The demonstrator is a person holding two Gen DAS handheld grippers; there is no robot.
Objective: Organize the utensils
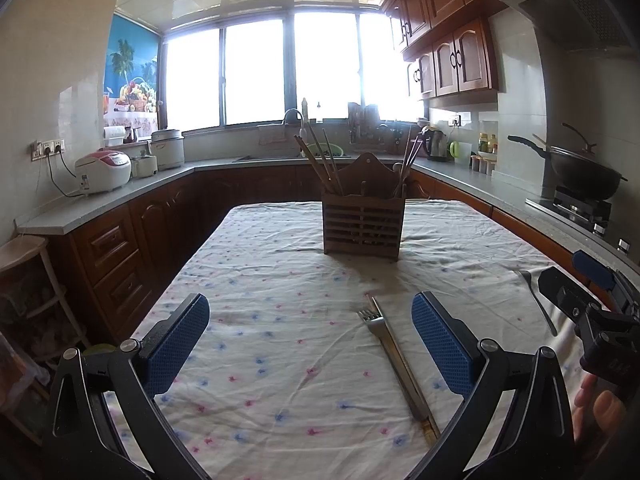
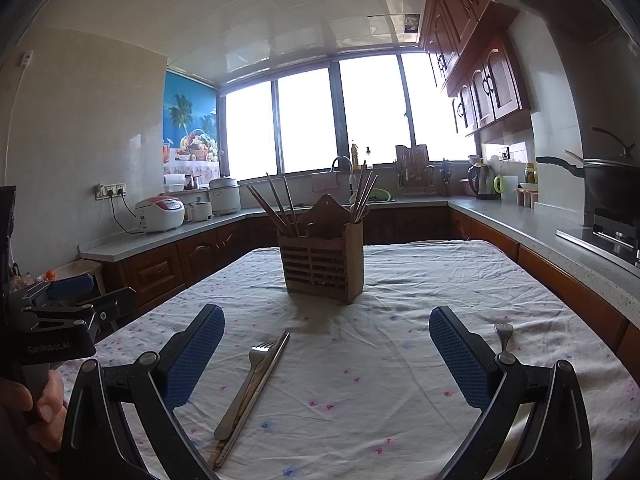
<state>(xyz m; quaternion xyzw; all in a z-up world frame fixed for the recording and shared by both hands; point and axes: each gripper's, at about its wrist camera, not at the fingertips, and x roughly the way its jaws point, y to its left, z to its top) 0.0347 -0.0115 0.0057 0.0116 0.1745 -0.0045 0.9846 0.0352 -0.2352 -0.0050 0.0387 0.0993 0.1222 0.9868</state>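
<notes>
Kitchen scene, both wrist views. Desk (image 1: 280, 360) w/ floral white cloth carried all task items. Wooden slatted utensil holder (image 1: 362, 222) stood upright toward the far edge of the desk, approx. centred; chopsticks (image 1: 320, 164) leaned out of its left compartment, a second bunch of chopsticks (image 1: 410, 160) out of its right.

Left tool (image 1: 312, 344): blue-padded fingers wide apart, nothing between the pads, held above the near part of the desk. Right tool (image 2: 326, 354): fingers likewise wide apart, gripping nothing, held above the near part of the desk; its body also showed at the right margin of the left wrist view, w/ fingertips of a hand (image 1: 596, 404) below it.

Loose utensils on the cloth: a steel fork (image 1: 390, 350) lay flat near the desk's near edge, tines toward the holder, touching a pair of metal chopsticks (image 1: 400, 356) lying alongside it on the fork's right. In the left wrist view both lay just inside the right-hand pad; in the right wrist view, just inside the left-hand pad, i.e. between the two tools. A second fork (image 1: 538, 300) lay near the right edge of the desk, well apart from the first, tines toward the far edge; right wrist view showed only its tines and neck beside the right-hand finger.
</notes>
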